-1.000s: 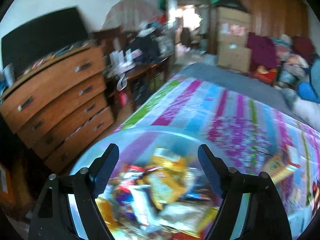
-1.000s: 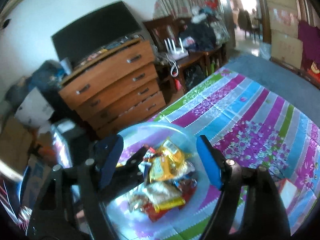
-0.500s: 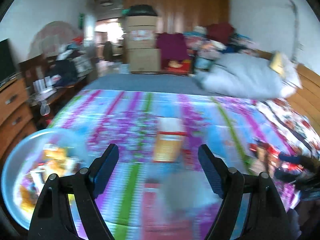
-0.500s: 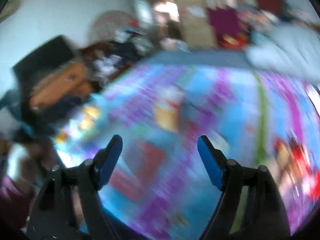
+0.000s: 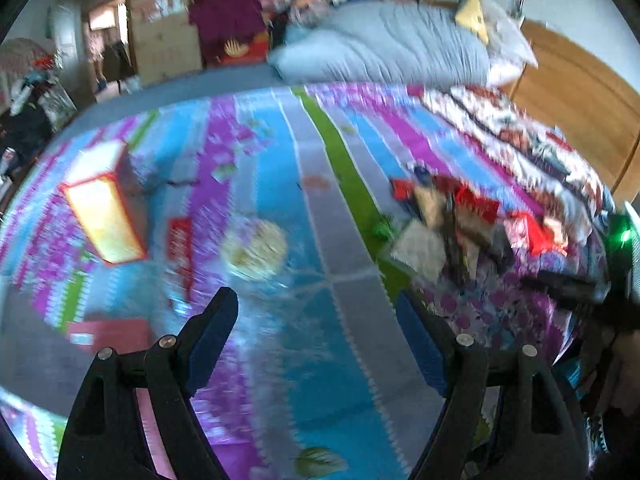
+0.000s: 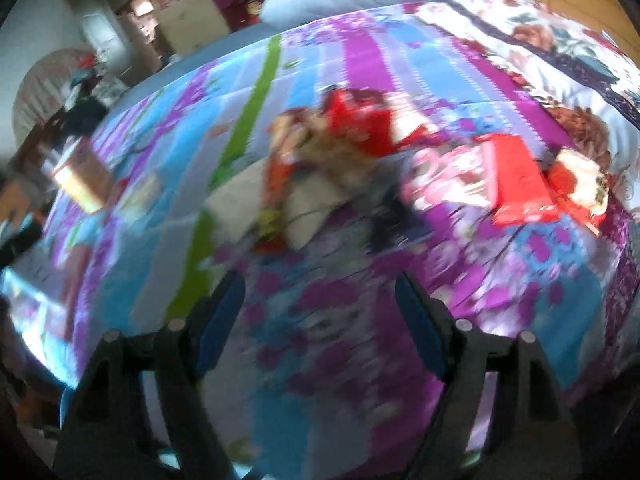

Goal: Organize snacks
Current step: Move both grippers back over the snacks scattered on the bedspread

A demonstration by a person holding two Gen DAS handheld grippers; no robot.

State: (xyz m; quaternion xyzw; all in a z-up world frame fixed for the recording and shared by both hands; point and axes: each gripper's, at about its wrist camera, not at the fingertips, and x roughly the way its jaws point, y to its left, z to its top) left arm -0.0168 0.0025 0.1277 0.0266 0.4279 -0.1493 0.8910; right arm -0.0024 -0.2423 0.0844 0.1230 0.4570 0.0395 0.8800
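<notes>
A heap of snack packets (image 5: 460, 220) lies on the striped bedspread, to the right in the left wrist view; it also shows in the right wrist view (image 6: 360, 160), ahead of the fingers. A yellow box with red edges (image 5: 102, 216) lies at the left. A clear bag of pale round snacks (image 5: 256, 248) and red packets (image 5: 180, 244) lie between them. My left gripper (image 5: 316, 324) is open and empty above the bedspread. My right gripper (image 6: 320, 308) is open and empty, short of the heap. Both views are blurred.
The bedspread (image 5: 320, 140) covers the bed. A grey duvet and pillows (image 5: 384, 48) lie at its far end, with a wooden headboard (image 5: 576, 92) at the right. Cardboard boxes (image 5: 164, 36) and clutter stand beyond the bed. A red flat pack (image 6: 516, 176) lies right of the heap.
Both grippers have swung right, away from the clear bowl of snacks and the dresser, toward the loose packets on the bed. The bowl has left the left view. Both stay open.
</notes>
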